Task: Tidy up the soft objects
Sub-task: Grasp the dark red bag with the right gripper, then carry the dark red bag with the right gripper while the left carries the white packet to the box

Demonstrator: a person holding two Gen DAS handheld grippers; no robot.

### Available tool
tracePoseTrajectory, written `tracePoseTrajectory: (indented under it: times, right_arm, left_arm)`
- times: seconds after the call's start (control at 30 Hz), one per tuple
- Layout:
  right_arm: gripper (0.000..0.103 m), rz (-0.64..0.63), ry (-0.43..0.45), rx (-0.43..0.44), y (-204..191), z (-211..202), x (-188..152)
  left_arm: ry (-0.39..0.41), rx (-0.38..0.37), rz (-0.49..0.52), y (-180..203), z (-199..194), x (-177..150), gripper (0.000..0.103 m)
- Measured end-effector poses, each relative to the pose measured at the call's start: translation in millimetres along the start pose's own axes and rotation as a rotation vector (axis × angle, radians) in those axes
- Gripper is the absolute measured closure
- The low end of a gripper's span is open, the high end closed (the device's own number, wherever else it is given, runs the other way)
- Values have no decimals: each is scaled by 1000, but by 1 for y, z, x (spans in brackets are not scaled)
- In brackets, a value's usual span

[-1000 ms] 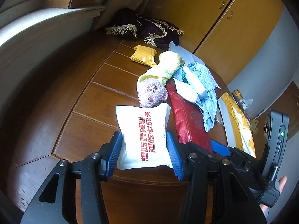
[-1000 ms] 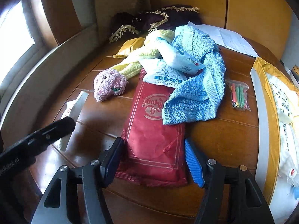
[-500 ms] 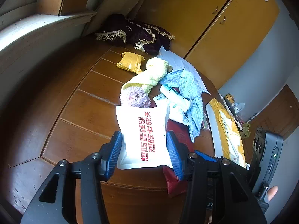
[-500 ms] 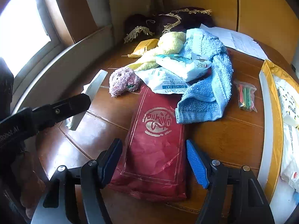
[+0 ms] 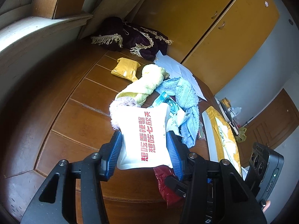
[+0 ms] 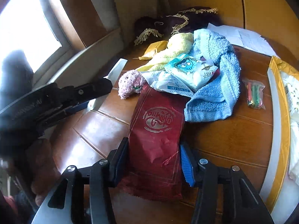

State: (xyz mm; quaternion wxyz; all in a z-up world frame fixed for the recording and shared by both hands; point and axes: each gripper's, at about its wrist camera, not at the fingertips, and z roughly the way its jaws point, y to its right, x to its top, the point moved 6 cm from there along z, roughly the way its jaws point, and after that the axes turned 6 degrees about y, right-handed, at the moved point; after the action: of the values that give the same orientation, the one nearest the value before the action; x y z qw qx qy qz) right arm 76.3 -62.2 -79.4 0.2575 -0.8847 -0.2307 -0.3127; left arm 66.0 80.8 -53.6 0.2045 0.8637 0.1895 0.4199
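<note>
Wooden table [image 6: 224, 136], red pouch [image 6: 158, 140] lengthwise between right gripper [image 6: 153, 160] jaws

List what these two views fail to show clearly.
- Red bag, left wrist view: mostly hidden behind the white packet and left gripper.
- Pink plush, left wrist view: largely covered by the white packet.
- Right gripper, right wrist view: whether its pads actually squeeze the red bag.

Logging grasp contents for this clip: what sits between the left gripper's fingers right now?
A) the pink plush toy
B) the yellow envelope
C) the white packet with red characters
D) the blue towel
C: in the left wrist view the left gripper has its blue pads pressed on both sides of the white packet with red characters, lifted off the table.
</note>
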Motion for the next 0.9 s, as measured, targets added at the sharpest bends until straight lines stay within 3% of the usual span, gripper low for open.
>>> tracePoseTrajectory:
  times: [0.1, 0.2, 0.47, 0.63, 0.9]
  right_arm:
    - [51, 85, -24, 153, 2, -1, 2]
    - [51, 106, -32, 221, -4, -4, 2]
    - [51, 15, 18, 243, -25, -28, -1]
    - [51, 15, 28, 213, -15, -36, -12]
    - [51, -13, 119, 210, -8, -71, -19]
  left_arm:
    - [18, -35, -3, 1, -2, 5, 56]
    - [42, -53, 1, 2, -7, 8, 56]
    - [49, -63, -45, -3, -9, 8, 56]
    - [76, -78, -8, 15, -11, 11, 56]
    - [90, -122, 4, 40, -17, 8, 56]
